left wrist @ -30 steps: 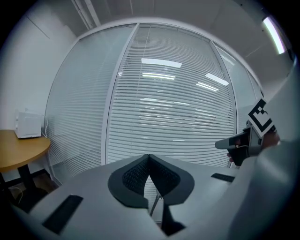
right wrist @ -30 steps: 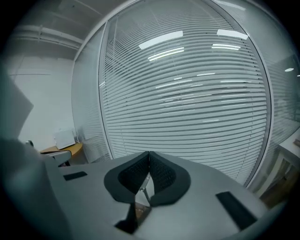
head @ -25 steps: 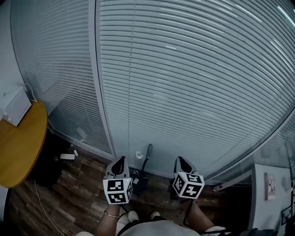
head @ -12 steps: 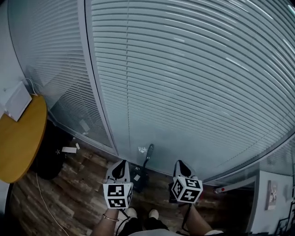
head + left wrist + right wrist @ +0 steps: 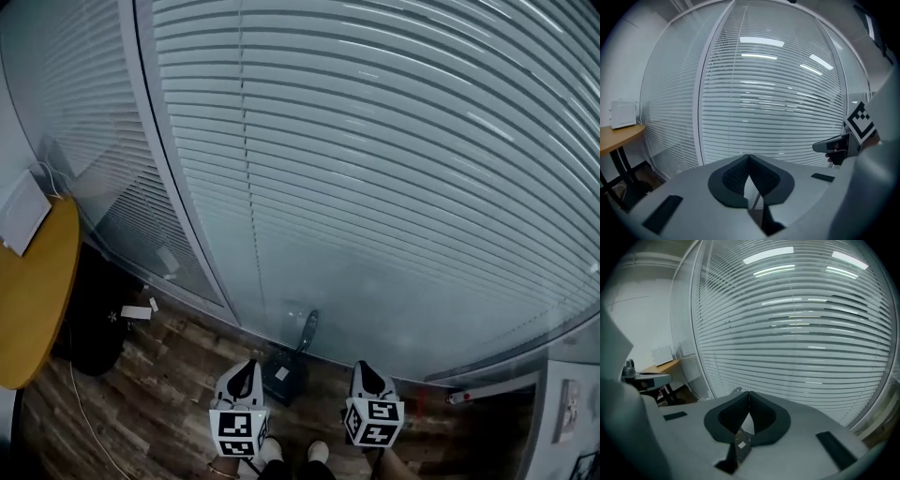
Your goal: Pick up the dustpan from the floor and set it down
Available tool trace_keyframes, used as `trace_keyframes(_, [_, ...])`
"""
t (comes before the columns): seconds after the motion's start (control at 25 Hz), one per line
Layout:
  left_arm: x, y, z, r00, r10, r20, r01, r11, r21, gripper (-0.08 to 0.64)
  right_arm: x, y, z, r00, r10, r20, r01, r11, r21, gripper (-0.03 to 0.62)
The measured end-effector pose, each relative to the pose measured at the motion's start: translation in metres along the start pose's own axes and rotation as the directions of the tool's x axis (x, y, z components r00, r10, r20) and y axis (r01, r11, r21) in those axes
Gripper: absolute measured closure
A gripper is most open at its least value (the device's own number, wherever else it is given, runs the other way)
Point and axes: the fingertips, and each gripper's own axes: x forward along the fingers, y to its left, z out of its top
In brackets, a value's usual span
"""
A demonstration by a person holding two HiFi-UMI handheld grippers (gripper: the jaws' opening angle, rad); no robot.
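The dustpan [image 5: 286,366] is seen on the floor [image 5: 169,375], handle propped upright, nearer the left hand-held gripper [image 5: 246,367] than the right hand-held gripper [image 5: 366,369]; both are closed on nothing.

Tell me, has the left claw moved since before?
Yes. The left claw has sunk toward the floor: against the dustpan, it sits lower in the head view and looks smaller.
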Motion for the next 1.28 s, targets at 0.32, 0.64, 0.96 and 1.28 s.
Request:
trace_keyframes(0.32, [0.031,-0.001,-0.081,0.998,-0.004,-0.059,0.006,1.000,0.019,0.543,0.042,0.023,-0.070,0.997,0.044,-0.058,-0.046,0.998,-0.039,0.560])
trace_keyframes(0.64, [0.041,0.006,-0.148,0.995,0.025,-0.095,-0.025,1.000,0.000,0.543,0.063,0.032,-0.137,0.997,0.020,-0.075,-0.026,0.997,-0.079,0.560])
trace_keyframes(0.96, [0.033,0.004,-0.172,0.991,0.021,-0.129,-0.020,1.000,0.006,0.543,0.061,0.037,-0.144,0.998,0.040,-0.056,-0.042,0.999,-0.032,0.560])
trace_keyframes(1.28, [0.030,0.010,-0.179,0.991,0.029,-0.132,-0.029,1.000,-0.002,0.543,0.067,0.045,-0.140,0.995,0.090,-0.033,-0.090,0.996,0.001,0.558])
